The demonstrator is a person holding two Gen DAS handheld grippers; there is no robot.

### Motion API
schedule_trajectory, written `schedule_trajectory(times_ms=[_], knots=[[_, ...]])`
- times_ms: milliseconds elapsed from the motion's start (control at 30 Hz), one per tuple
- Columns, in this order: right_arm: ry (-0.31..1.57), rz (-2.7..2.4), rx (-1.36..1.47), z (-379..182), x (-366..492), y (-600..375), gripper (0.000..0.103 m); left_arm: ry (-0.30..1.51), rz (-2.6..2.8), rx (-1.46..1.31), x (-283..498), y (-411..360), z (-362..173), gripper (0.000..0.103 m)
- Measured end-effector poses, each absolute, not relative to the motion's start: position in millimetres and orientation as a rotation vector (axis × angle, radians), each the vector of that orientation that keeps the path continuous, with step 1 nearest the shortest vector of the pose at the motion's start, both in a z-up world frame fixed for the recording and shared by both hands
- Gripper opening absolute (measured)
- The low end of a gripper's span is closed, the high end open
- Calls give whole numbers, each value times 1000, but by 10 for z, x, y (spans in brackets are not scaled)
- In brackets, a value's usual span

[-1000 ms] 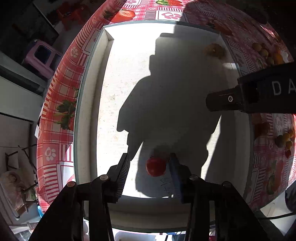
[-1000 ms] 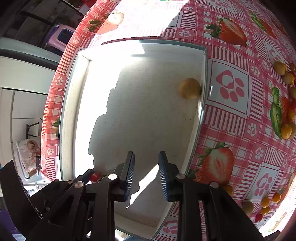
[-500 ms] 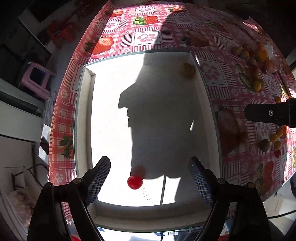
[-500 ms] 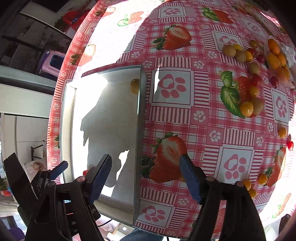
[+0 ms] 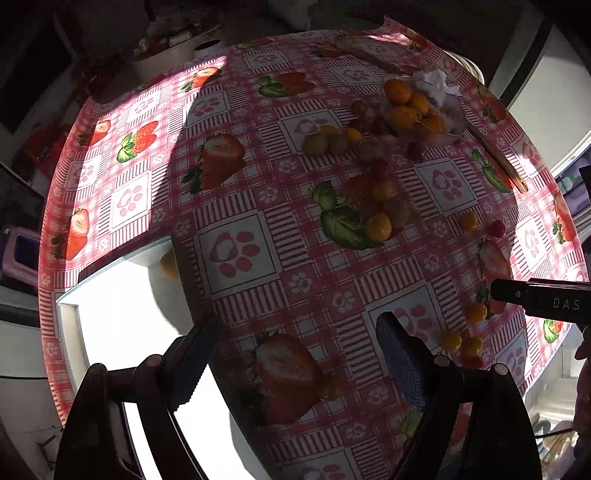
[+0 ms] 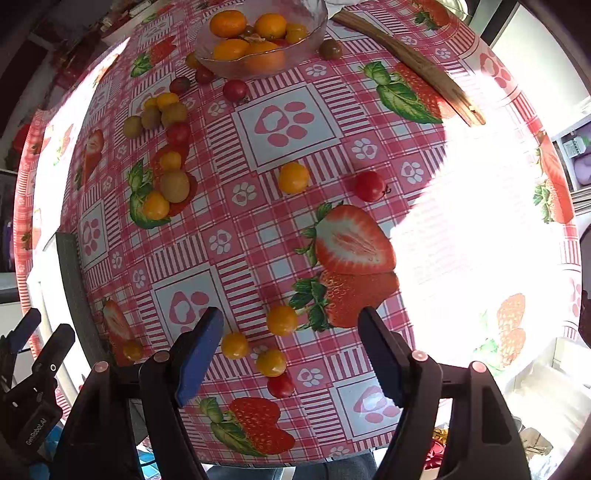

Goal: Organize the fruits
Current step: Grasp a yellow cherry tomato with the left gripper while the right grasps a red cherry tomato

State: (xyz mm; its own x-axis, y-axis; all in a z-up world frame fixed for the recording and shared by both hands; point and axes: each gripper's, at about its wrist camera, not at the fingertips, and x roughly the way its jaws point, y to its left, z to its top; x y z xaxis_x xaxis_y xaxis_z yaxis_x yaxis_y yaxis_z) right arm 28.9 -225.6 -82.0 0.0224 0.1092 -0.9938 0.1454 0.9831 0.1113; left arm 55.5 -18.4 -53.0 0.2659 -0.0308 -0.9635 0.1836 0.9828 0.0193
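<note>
Both my claws were over the white tray (image 5: 110, 332) before. Now they hang over the checked surface (image 6: 295, 229), pointing down. My left claw (image 5: 295, 354) is wide open and holds nothing. My right claw (image 6: 291, 354) is wide open too, above small yellow tomatoes (image 6: 281, 320). One yellow fruit (image 5: 168, 264) sits in the tray corner.

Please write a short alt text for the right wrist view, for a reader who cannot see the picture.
The right gripper hangs with its jaws open and empty over a red checked tablecloth with strawberry prints, just above small yellow tomatoes and a red one. More tomatoes lie scattered farther off, near a glass bowl of oranges.
</note>
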Motion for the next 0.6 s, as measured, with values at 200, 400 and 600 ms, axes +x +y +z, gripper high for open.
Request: schedule_trajectory(times_ms=[200,400,600], knots=[[1548,-65,199,-934,431,-2606,79,1331,-164,148,846,-501,-826,87],[1546,-33,130,-1071,617,-2709,79,1355,-146,170,1066,-656,-1056,87],[1536,0,76,-1179,848,-2695,74,1360,-131,171,1195,-745,-1166,87]])
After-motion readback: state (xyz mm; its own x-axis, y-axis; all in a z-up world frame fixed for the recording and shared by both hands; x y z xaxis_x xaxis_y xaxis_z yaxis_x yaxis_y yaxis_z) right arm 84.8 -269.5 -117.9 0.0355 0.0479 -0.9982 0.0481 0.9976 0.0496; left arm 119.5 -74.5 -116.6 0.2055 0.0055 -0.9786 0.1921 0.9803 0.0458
